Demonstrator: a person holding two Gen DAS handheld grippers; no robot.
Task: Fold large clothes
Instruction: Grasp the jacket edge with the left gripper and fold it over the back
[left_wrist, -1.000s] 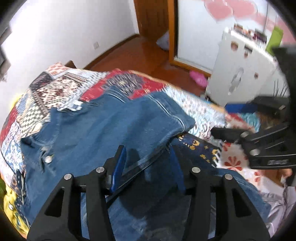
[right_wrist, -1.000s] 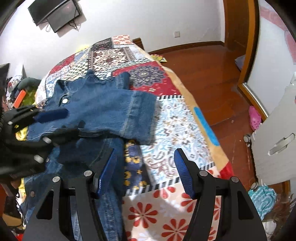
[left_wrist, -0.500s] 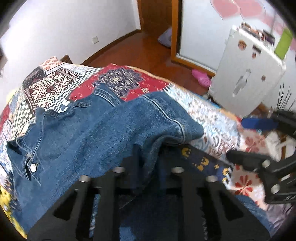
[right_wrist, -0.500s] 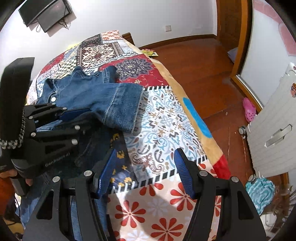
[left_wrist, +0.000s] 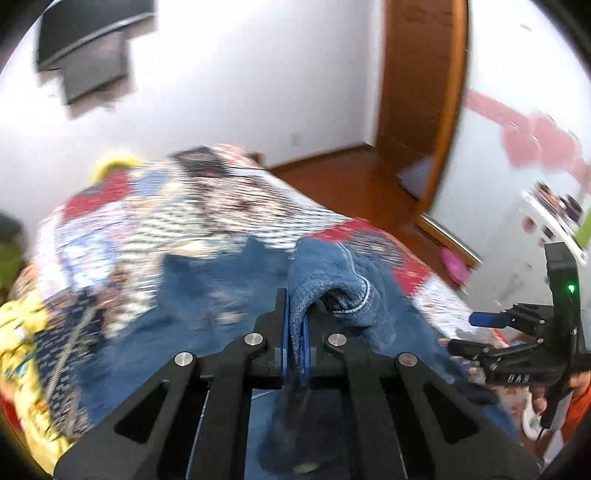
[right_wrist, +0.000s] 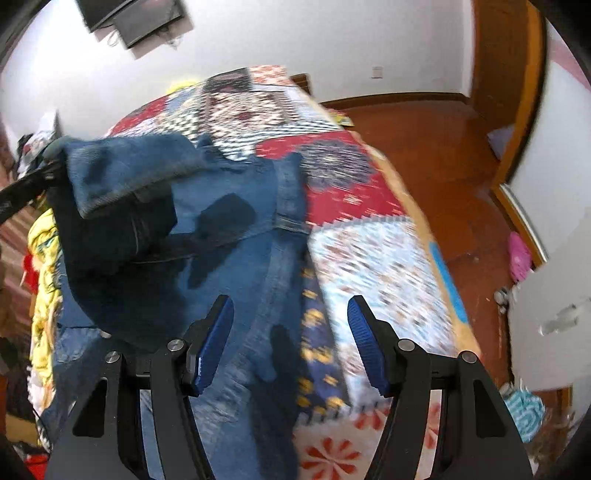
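A blue denim jacket (right_wrist: 236, 236) lies spread on a bed with a patchwork quilt (right_wrist: 373, 254). My left gripper (left_wrist: 294, 334) is shut on the jacket's sleeve cuff (left_wrist: 332, 291), which stands bunched above the blue pads. In the right wrist view that lifted sleeve (right_wrist: 122, 166) hangs in the air at the left, over the jacket's body. My right gripper (right_wrist: 290, 343) stands open above the jacket's lower edge and the quilt, with nothing between its fingers. It also shows at the right edge of the left wrist view, as the right gripper (left_wrist: 476, 332) held in a hand.
Yellow bedding (right_wrist: 44, 266) lies along the bed's left side. A wall-mounted screen (right_wrist: 133, 18) hangs above the bed's head. Wooden floor (right_wrist: 443, 147) runs right of the bed, with a pink slipper (right_wrist: 519, 254), a white cabinet (right_wrist: 550, 314) and a wooden door frame (right_wrist: 524, 92).
My left gripper closed on the sleeve cuff, then lifted it up and carried it across the jacket, rolling as it went. My right gripper shifted a little and stayed open.
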